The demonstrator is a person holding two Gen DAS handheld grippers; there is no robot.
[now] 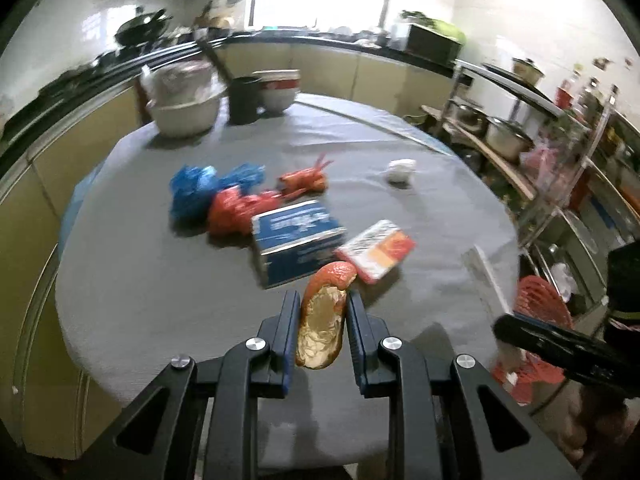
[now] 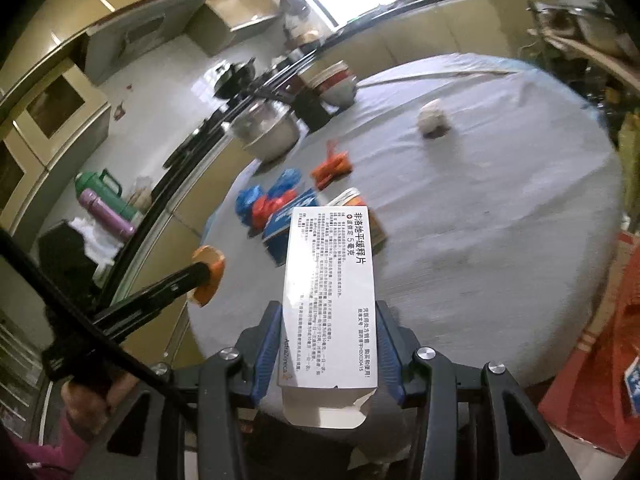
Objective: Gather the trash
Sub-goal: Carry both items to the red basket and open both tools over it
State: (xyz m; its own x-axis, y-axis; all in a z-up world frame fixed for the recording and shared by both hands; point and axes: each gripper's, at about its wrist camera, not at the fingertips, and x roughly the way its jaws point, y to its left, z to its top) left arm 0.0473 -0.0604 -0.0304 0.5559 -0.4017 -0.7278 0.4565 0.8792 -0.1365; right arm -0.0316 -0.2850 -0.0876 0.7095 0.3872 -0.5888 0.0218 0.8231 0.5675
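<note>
My left gripper (image 1: 323, 300) is shut on an orange peel (image 1: 325, 316), held above the near edge of the round grey table (image 1: 160, 280); it also shows in the right wrist view (image 2: 208, 274). My right gripper (image 2: 329, 316) is shut on a white medicine box (image 2: 330, 300) with black print, above the table's near edge. On the table lie a blue box (image 1: 298, 240), a red and white box (image 1: 376, 250), blue bags (image 1: 208, 188), a red bag (image 1: 236, 210), a red wrapper (image 1: 304, 180) and a white paper ball (image 1: 401, 170).
Bowls (image 1: 184, 108), a black cup (image 1: 244, 100) and stacked bowls (image 1: 278, 90) stand at the table's far side. A metal rack with pots (image 1: 504, 136) is to the right. A red basket (image 1: 536, 336) and a red carton (image 2: 600, 360) sit right of the table.
</note>
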